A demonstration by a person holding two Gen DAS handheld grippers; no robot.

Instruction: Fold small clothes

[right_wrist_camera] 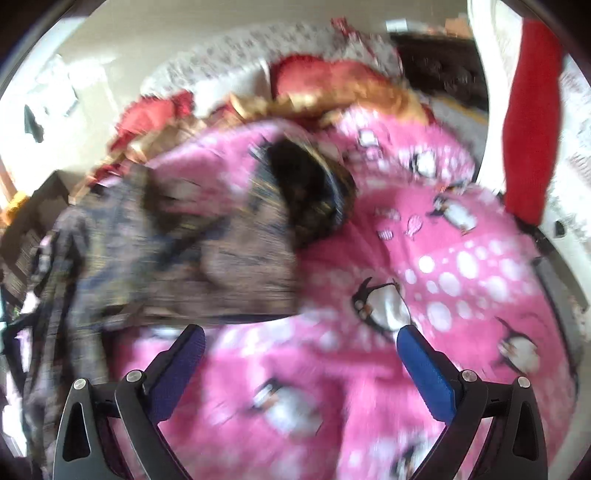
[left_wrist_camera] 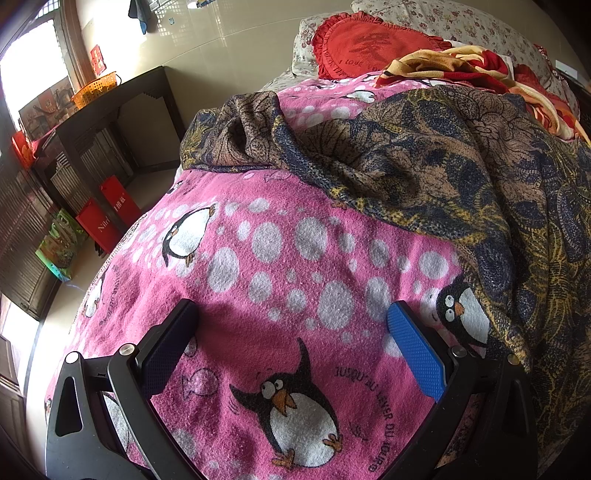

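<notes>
- Left gripper (left_wrist_camera: 291,319): fingers spread, empty, over pink penguin blanket (left_wrist_camera: 280,258).
- Right gripper (right_wrist_camera: 301,334): fingers spread, empty; view blurred.
- Brown patterned garment (left_wrist_camera: 424,158) lies crumpled on the blanket.
- Red bag (left_wrist_camera: 96,225) reads "Nite"; red pillow (left_wrist_camera: 369,48), "I love".

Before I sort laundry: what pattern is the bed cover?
Pink with white dots and penguins; clearest in the left wrist view.

A pink penguin-print blanket (left_wrist_camera: 280,258) spreads under and ahead of the tongs in both views. Far ahead in the left wrist view, a red frilled heart cushion (left_wrist_camera: 369,46) leans against floral pillows (left_wrist_camera: 461,22), with a red and gold blanket (left_wrist_camera: 461,66) bunched just to its right. Off to the left stands a dark wooden table (left_wrist_camera: 122,103) carrying an orange basket (left_wrist_camera: 94,86); 2 red gift bags (left_wrist_camera: 107,210) sit on the floor beside it.
</notes>
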